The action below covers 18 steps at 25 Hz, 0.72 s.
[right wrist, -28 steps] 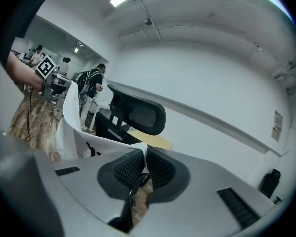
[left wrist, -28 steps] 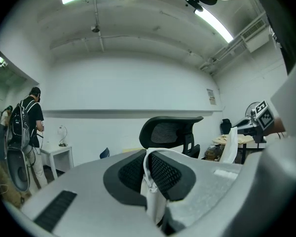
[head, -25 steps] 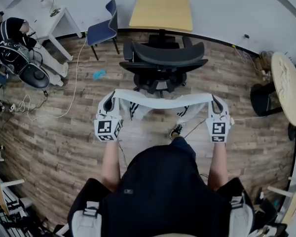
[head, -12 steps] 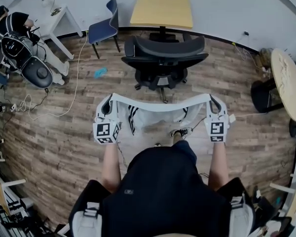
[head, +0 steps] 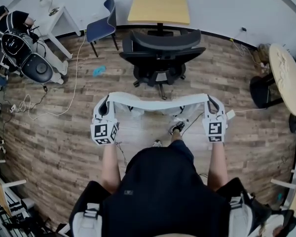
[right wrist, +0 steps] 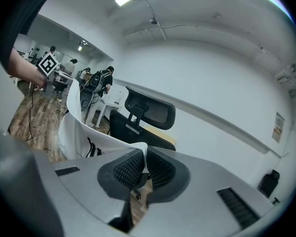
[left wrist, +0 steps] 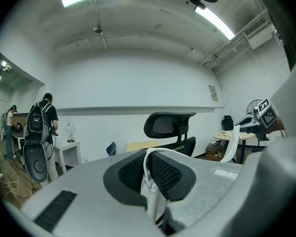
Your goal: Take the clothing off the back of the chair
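Observation:
A white garment with black stripes hangs stretched between my two grippers, clear of the black office chair that stands behind it. My left gripper is shut on the garment's left edge. My right gripper is shut on the right edge. In the left gripper view the chair's mesh headrest rises past the pads. In the right gripper view the white cloth sweeps away to the left with the chair behind it.
A yellow table stands against the wall behind the chair, a blue chair and a white desk to its left. A person with a backpack stands at the far left. A round table is at right. Cables cross the wood floor.
Both grippers have drawn back toward me with the garment stretched between them, and the gap between the garment and the chair has widened.

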Available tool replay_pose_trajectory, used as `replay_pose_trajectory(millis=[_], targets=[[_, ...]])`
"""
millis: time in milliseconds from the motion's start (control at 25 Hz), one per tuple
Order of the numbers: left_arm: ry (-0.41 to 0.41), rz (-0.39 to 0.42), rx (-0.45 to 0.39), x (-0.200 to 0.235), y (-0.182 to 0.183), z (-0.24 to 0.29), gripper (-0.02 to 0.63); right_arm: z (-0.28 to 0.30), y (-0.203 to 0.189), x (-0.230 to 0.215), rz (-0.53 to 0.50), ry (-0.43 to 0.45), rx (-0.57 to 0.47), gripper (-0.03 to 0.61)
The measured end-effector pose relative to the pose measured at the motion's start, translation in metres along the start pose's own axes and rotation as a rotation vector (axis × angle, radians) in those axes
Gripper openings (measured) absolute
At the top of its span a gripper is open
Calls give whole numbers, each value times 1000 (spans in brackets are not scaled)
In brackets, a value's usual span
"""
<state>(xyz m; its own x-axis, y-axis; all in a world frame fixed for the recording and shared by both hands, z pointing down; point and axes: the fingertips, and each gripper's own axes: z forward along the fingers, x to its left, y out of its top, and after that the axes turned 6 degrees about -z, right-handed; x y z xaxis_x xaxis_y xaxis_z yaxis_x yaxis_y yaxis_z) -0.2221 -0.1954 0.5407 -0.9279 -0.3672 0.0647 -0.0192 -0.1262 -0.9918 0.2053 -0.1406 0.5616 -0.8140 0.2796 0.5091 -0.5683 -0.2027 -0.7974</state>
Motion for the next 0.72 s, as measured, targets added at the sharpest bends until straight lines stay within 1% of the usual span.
replay_pose_trajectory(millis=[280,600,720], targets=[[15,1,-6,1,-2,-11,11,-2,4,2,-10,-2,-36,8],[21,-12,-10,3,-3,-14,11,-4,4,-2,-4,-16,-14,8],[24,-13,-10,5,-3,-17,11,-6,6,0,-9,-14,-21,8]])
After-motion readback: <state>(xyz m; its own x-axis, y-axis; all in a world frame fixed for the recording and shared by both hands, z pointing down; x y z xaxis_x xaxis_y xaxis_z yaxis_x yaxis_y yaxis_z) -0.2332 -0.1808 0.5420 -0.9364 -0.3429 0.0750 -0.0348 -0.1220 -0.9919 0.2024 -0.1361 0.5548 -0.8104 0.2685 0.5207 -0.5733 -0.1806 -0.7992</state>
